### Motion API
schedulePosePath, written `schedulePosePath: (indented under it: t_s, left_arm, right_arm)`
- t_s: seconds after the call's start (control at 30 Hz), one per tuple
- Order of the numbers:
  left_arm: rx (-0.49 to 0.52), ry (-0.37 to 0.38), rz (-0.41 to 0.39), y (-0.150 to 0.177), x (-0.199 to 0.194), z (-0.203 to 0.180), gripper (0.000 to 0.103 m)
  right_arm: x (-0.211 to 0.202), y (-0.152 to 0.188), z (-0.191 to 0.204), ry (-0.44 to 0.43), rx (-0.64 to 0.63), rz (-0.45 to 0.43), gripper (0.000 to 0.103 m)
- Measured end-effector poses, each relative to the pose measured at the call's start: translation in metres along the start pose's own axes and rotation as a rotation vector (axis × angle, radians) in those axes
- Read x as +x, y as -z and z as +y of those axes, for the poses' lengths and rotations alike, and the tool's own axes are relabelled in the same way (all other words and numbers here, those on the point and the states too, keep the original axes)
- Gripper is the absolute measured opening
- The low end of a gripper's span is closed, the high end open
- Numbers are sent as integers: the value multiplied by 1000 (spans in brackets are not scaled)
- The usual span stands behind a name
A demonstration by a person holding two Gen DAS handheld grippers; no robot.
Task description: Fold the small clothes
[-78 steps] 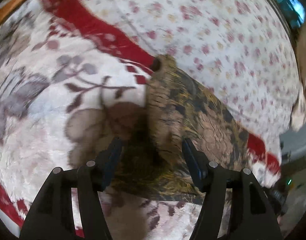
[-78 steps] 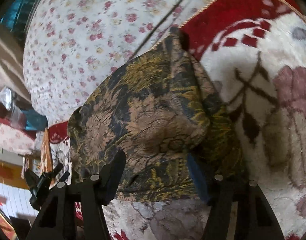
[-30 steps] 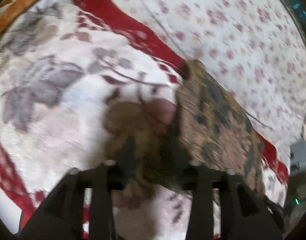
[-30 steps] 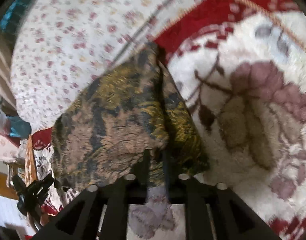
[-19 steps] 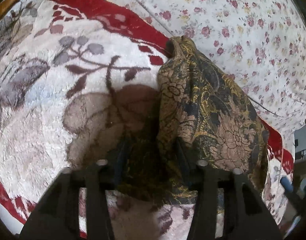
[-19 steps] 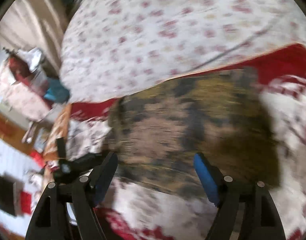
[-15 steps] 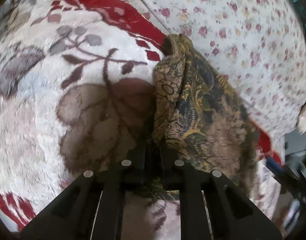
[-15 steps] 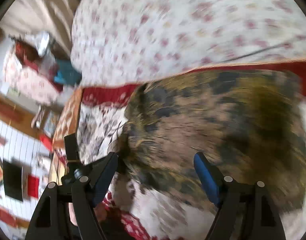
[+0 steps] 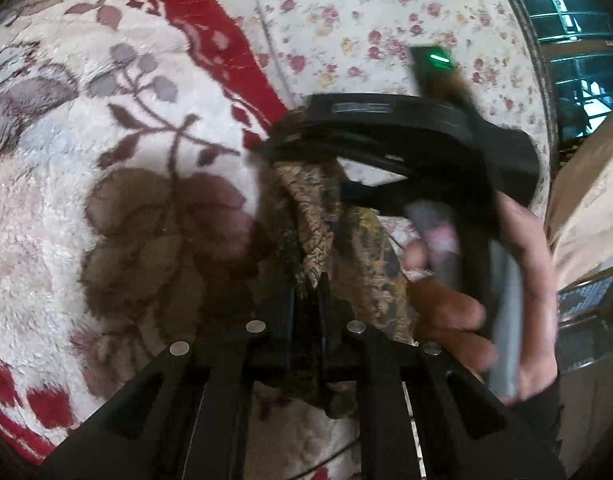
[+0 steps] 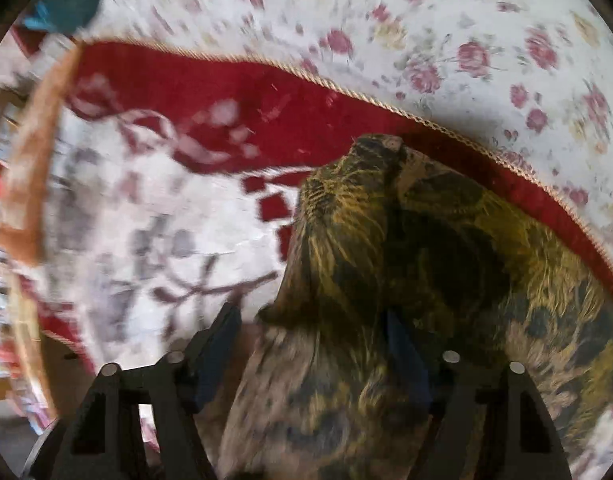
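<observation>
Two black handheld grippers, round silver screws on the finger mounts.
Left gripper (image 9: 308, 312): black angular frame, four silver screws. Right gripper (image 10: 312, 344): blue finger pads (image 10: 406, 356); seen from the left, curved black body, green indicator light. Hand (image 9: 514, 300) with dark cuff.

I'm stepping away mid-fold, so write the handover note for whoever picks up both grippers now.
Left gripper: shut on the near edge of the dark floral garment.
Right gripper: open and just been closing, straddling a raised fold of the garment near its far end, not yet pinching it.
Garment: bunched on the plush blanket by its red border, next to the floral sheet.
Done: one edge secured.
Left: close the right gripper, fold over, flatten.
</observation>
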State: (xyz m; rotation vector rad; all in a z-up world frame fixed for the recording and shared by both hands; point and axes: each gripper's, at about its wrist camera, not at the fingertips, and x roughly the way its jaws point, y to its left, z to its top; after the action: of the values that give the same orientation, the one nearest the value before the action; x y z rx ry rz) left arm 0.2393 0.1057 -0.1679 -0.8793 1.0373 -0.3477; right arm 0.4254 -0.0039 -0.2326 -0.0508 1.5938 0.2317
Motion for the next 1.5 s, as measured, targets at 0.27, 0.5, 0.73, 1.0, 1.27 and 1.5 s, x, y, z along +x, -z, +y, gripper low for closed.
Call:
schedulePosePath:
  t_s: [0.27,0.5,0.73,1.0,1.27,1.5]
  left_arm:
    - [33,-55,31,4,8,-7,8]
    - [245,-28,-61,25,-11,-53,8]
    - [542,1,-84,77,-12,-132,8]
    - [782,44,114,166,74,-241,8]
    - [710,-42,301,210,178,-225,9]
    - [650,-4,399,211,159,-205,18]
  right_arm:
    - [8,-3,12,176,-85,27,20]
    - [-49,27,-39,-84,40,-187,16]
    - [-123,99,-120,-334,186,-426,16]
    - [-156,205,-266,-551,380,-604,16]
    - [-66,249,-389,-782,597,-529,17]
    - [-69,262,-403,-598,663,-493,59]
